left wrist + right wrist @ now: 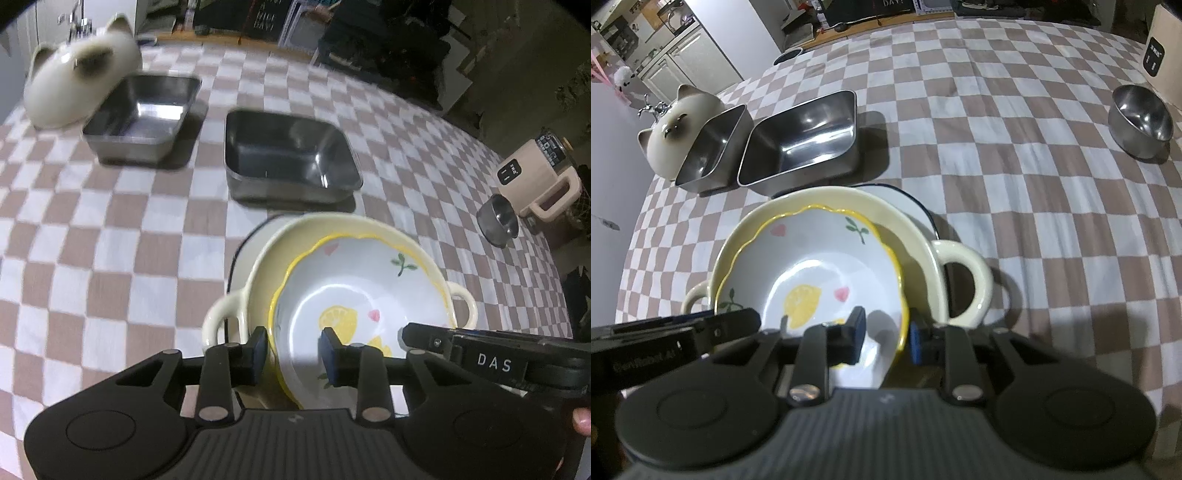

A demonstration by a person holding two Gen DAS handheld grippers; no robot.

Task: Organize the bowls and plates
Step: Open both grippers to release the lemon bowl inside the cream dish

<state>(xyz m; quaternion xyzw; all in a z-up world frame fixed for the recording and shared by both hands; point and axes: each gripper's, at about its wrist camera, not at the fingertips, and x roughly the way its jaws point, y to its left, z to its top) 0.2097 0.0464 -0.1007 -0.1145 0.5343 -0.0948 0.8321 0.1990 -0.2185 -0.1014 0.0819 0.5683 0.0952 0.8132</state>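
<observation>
My checkered cloth point(1015, 155) spreads far past both tongs. Two metal trays point(809, 140) sit ahead of them. Right under my tongs, the lemon bowl point(812, 273) rests inside the cream pot point(923, 236). My left tongs point(293, 352) and right tongs point(886, 334) each straddle the bowl's rim, apart, not squeezing. I read "DAS" point(494, 362) on the right one.

lemon-print bowl point(812, 273): white, wavy yellow rim, pink hearts and green sprigs inside; upright, nested off-centre in cream two-handled bowl point(923, 243). cream bowl sits on white dark-rimmed plate point(916, 206) on the checked cloth. two rectangular steel pans point(801, 144) side by side behind; small round steel bowl point(1141, 122) well apart, far right.
</observation>
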